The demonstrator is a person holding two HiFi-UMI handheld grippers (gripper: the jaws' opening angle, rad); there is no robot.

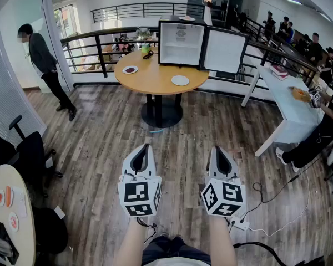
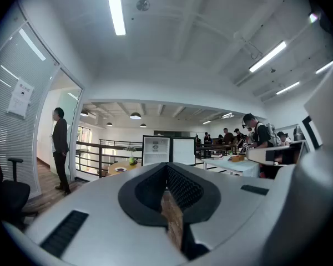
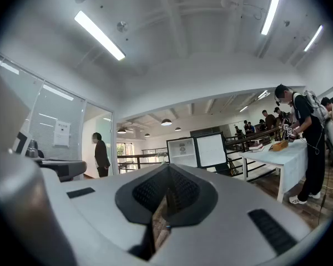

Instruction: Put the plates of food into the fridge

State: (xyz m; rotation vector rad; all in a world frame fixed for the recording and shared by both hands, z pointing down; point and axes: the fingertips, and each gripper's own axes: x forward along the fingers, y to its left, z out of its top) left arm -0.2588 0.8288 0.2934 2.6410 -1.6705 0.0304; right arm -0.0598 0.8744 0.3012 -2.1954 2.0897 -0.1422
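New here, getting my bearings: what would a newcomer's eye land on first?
The small black fridge, white door swung open, stands on the round wooden table mid-room, beside a white plate of dark food and a second white plate. In the foreground, the left gripper and right gripper point toward it, jaws together, empty.

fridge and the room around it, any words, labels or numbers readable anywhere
Nothing legible anywhere.
Sticker inside the fridge: too small to read.
Paper notice at the left gripper view's left: blurred.
Marker cubes: black-and-white square patterns, no letters.
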